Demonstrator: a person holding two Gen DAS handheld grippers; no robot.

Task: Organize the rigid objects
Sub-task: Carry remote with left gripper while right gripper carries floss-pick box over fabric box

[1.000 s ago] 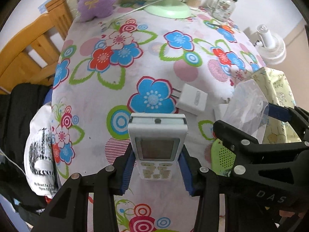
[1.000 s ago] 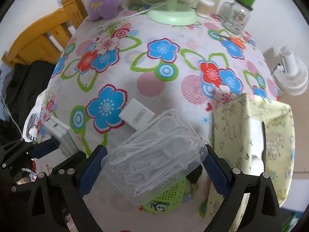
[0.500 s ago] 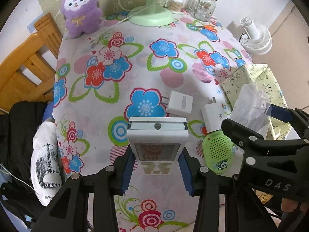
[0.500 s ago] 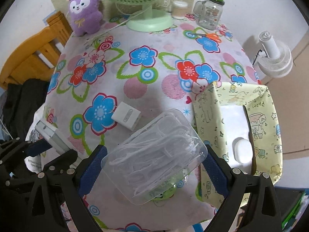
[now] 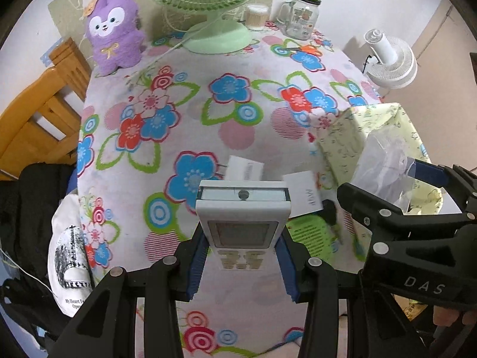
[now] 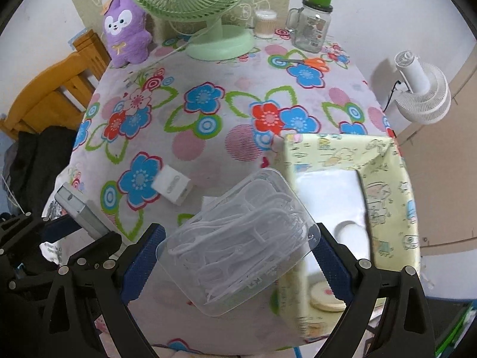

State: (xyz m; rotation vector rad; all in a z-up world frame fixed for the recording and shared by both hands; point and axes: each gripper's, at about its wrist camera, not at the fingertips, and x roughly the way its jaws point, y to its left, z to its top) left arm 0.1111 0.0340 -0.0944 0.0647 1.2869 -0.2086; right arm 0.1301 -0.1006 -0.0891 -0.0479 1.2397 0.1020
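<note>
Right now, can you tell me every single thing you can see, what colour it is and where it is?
plush toy: 1, purple, table's far left corner
desk fan: 1, green, far edge of table
cotton swab tub: 1, clear, beside the fan
glass jar: 1, clear with green lid, far right
scissors: 1, orange-handled, near the jar
chargers: 2, white, middle of the flowery tablecloth
green gadget: 1, green, near edge
storage box: 1, yellow patterned, right edge
floor fan: 1, white, right of table
chair: 1, wooden, left
remote control: 1, white, in left claw
floss pick box: 1, clear, in right claw
</note>
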